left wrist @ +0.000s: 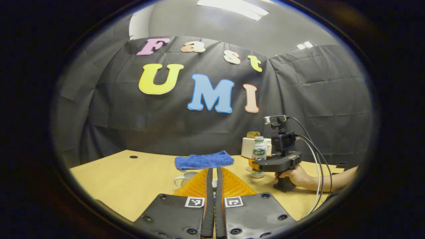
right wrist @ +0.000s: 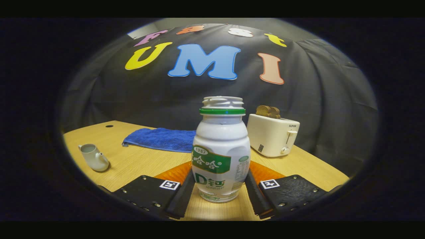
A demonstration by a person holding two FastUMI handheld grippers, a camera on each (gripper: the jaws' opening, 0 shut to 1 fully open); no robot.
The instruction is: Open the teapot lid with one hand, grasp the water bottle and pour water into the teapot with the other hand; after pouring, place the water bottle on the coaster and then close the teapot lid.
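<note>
The white water bottle (right wrist: pixel 220 149) with a green label has no cap and stands upright on the wooden table (right wrist: pixel 139 162). My right gripper (right wrist: pixel 219 174) is shut on its lower body, one finger on each side. Farther off, the same bottle (left wrist: pixel 258 151) and the right gripper (left wrist: pixel 256 165) appear, held by a hand (left wrist: pixel 295 176). The small white teapot (right wrist: pixel 94 157) sits at the left with its top open. My left gripper (left wrist: pixel 213 170) is shut, with a small white piece, apparently the lid, between its tips. It half hides the teapot (left wrist: pixel 184 178) just beyond.
A folded blue towel (right wrist: pixel 159 139) lies toward the back of the table. At the back right stands a white toaster (right wrist: pixel 272 134) with bread in its slots. Cables (left wrist: pixel 317 166) trail from the right gripper over the person's forearm. A round hole (left wrist: pixel 133 156) sits in the far-left tabletop.
</note>
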